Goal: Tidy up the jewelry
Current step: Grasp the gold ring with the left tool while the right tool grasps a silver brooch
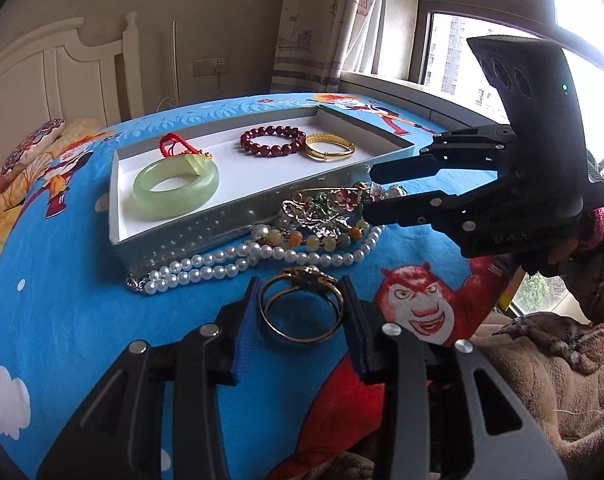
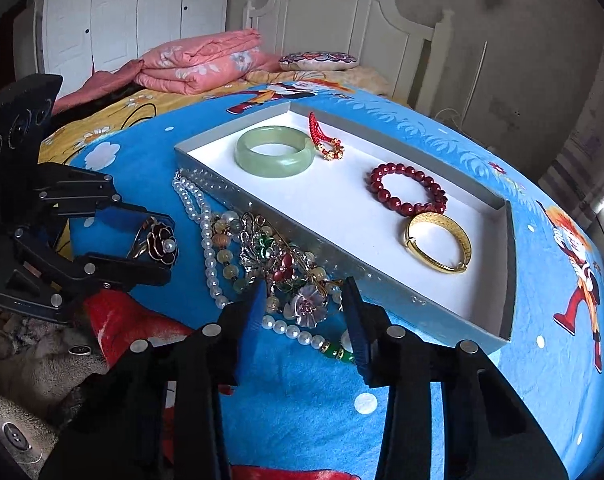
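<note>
1. Blue-padded black fingers of the left gripper (image 1: pixel 302 312) stand apart on either side of a gold-toned ring with a dark flower top and a small pearl (image 1: pixel 299 306); whether the pads actually press the ring cannot be told, though the band fills most of the gap.
2. Seen from the right wrist view, that same ring (image 2: pixel 157 240) sits between the left gripper's tips (image 2: pixel 163 242), above the blue cartoon-print bedspread (image 2: pixel 302 400).
3. The right gripper (image 2: pixel 306 312) is spread wide, holding nothing, its blue pads poised over a tangled heap of brooches and beaded strands (image 2: pixel 285 268).
4. A pale pink shell flower brooch (image 2: pixel 308 304) lies between those open fingers.
5. A white pearl necklace (image 1: pixel 237 262) trails along the bedspread just beside the heap, against the wall of a shallow grey cardboard tray with a white floor (image 1: pixel 205 220).
6. Inside the tray, a pale green jade bangle (image 1: pixel 175 188) lies near one end, with a red knotted cord charm with gold beads (image 1: pixel 173 148) touching it.
7. Towards the other end, a dark red beaded bracelet (image 1: pixel 271 141) rests touching a gold metal bangle (image 1: pixel 329 147).
</note>
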Available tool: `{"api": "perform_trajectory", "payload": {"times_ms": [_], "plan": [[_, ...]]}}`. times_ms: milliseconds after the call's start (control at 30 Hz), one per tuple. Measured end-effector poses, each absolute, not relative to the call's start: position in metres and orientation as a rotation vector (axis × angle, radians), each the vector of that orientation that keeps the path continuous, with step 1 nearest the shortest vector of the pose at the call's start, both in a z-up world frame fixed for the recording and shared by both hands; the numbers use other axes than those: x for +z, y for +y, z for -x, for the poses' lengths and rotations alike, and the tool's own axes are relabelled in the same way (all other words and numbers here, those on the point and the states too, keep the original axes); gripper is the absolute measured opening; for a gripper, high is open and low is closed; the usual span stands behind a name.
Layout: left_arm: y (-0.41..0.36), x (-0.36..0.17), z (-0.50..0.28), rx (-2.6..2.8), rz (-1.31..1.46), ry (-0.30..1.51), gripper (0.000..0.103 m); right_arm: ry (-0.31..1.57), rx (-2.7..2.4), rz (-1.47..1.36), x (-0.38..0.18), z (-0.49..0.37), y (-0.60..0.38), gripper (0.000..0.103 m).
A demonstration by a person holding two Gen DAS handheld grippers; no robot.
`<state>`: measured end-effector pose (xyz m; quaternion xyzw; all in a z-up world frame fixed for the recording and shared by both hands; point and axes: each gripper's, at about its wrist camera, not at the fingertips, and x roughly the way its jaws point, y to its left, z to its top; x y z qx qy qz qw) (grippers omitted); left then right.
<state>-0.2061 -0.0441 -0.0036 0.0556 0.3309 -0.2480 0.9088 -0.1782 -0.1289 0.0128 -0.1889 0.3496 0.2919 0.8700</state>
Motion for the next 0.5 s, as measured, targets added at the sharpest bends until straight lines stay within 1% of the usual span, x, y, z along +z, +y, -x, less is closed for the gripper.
{"api": "perform_trajectory", "payload": {"times_ms": [67, 133, 200, 300, 500], "plan": [[-0.039, -0.002, 0.206, -0.503, -0.101, 0.678, 0.038, 0.739, 0.612, 0.414, 0.01, 0.177, -0.124, 0.032], [-0.035, -0.001, 0.206, -0.499, -0.09, 0.674, 0.038, 0.739, 0.611, 0.419, 0.01, 0.177, -0.123, 0.032], [-0.034, -0.002, 0.206, -0.499, -0.087, 0.675, 0.038, 0.735, 0.614, 0.419, 0.01, 0.178, -0.123, 0.025], [-0.033, -0.005, 0.207, -0.5, -0.08, 0.68, 0.038, 0.716, 0.629, 0.427, 0.013, 0.185, -0.121, 0.02], [-0.032, -0.006, 0.208, -0.498, -0.074, 0.682, 0.038, 0.704, 0.664, 0.297, 0.024, 0.187, -0.133, 0.019]]}}
